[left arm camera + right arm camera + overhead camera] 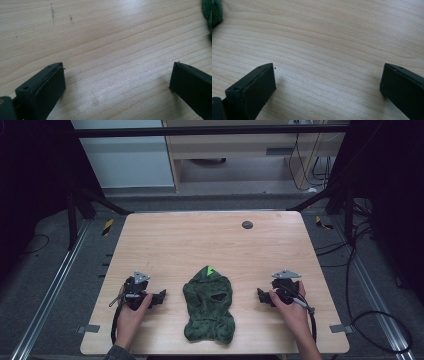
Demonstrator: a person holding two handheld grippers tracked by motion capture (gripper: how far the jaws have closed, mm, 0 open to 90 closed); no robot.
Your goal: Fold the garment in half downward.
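Observation:
A dark green knitted hood (209, 304) with a bright green tip lies flat near the table's front edge, in the middle. My left gripper (161, 297) rests on the wood to its left, pointing toward it, jaws wide apart and empty (117, 77). My right gripper (261, 296) rests to the hood's right, also open with bare wood between its jaws (328, 77). An edge of the green hood (208, 10) shows at the top right of the left gripper view, and the green hood (215, 12) at the top left of the right gripper view.
The wooden table (210, 240) has a small dark round disc (247, 224) near its far edge. Black frame legs and cables stand on the floor to both sides. A pale cabinet sits beyond the table.

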